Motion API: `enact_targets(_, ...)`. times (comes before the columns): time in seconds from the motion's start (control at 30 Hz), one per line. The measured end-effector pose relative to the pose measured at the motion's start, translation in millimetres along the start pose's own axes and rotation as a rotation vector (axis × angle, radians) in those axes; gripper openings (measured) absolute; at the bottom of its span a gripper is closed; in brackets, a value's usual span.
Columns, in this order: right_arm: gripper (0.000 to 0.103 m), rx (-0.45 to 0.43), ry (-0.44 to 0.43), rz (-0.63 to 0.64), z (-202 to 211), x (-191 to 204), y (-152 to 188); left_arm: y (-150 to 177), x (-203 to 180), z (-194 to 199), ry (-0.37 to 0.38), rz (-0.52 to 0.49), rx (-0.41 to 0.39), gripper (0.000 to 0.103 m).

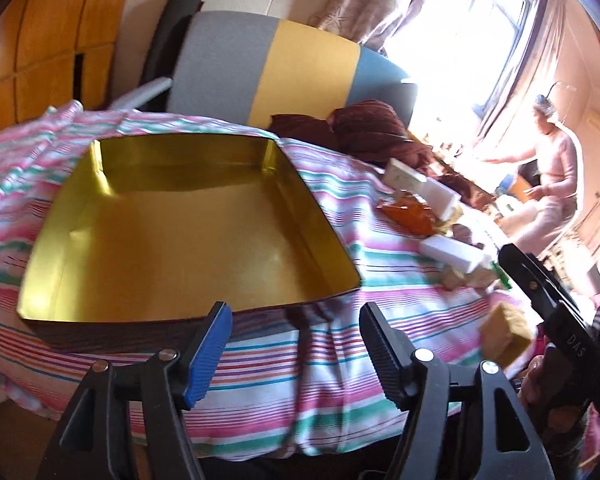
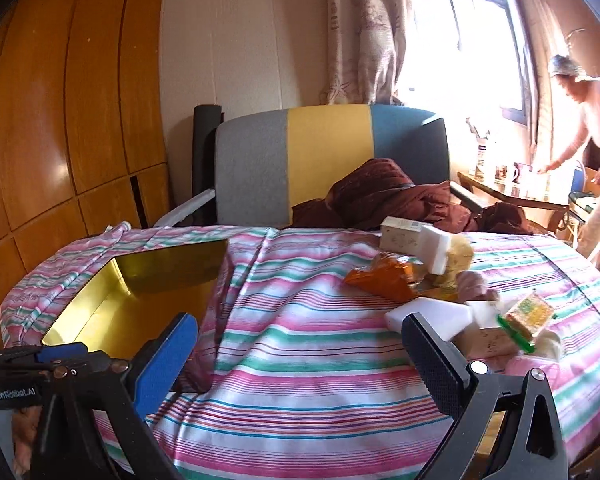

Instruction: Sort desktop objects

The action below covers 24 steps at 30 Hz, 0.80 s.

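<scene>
An empty gold tin box [image 1: 172, 224] lies on the striped cloth, just beyond my open left gripper [image 1: 296, 332]. In the right wrist view the gold box [image 2: 140, 300] sits far left. A heap of small items lies to the right: an orange packet [image 2: 380, 276], white blocks [image 2: 436, 248], a cream carton [image 2: 400, 236] and a green-yellow packet [image 2: 528, 312]. My right gripper [image 2: 300, 344] stands open before the cloth, empty, its right finger near a white block [image 2: 424, 312]. The same heap [image 1: 440, 216] shows in the left wrist view, with the right gripper's black body [image 1: 556, 308] at the right edge.
The pink, green and white striped cloth [image 2: 308, 360] covers the table. Behind it stands a grey, yellow and blue chair [image 2: 328, 160] with a maroon garment [image 2: 392, 196]. A person in pink [image 2: 592, 152] stands at the window side table. Wooden panels fill the left wall.
</scene>
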State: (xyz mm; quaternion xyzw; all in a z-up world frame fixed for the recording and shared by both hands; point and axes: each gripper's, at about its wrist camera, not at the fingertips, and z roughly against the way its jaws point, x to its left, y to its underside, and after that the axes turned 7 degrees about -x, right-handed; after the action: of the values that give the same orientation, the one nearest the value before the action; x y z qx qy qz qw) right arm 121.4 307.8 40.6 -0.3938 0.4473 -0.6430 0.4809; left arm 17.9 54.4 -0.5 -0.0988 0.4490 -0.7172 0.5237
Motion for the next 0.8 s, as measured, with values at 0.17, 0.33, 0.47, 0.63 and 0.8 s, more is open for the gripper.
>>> enact_targets(0.17,0.103,-0.061,0.148,-0.049,32.0,-65.7,-18.6,3.5,-51.8,-12.6,0.135,-0.136,0.042,0.08)
enact_targets(0.33,0.103,-0.119,0.288,-0.143,57.8,-121.3,-32.3,12.9,-123.7,-24.5,0.321,-0.341,0.091,0.081)
enact_targets(0.47,0.103,-0.13,0.343,-0.176,68.9,-146.9,-32.5,32.6,-179.5,-39.3,0.451,-0.489,0.153,0.081)
enact_targets(0.63,0.103,-0.143,0.352,-0.151,84.9,-165.4,-31.3,40.9,-217.9,-61.4,0.569,-0.514,0.249,0.081)
enact_targets(0.8,0.103,-0.137,0.363,-0.164,92.1,-180.1,-23.8,48.7,-249.5,-79.7,0.614,-0.538,0.314,0.082)
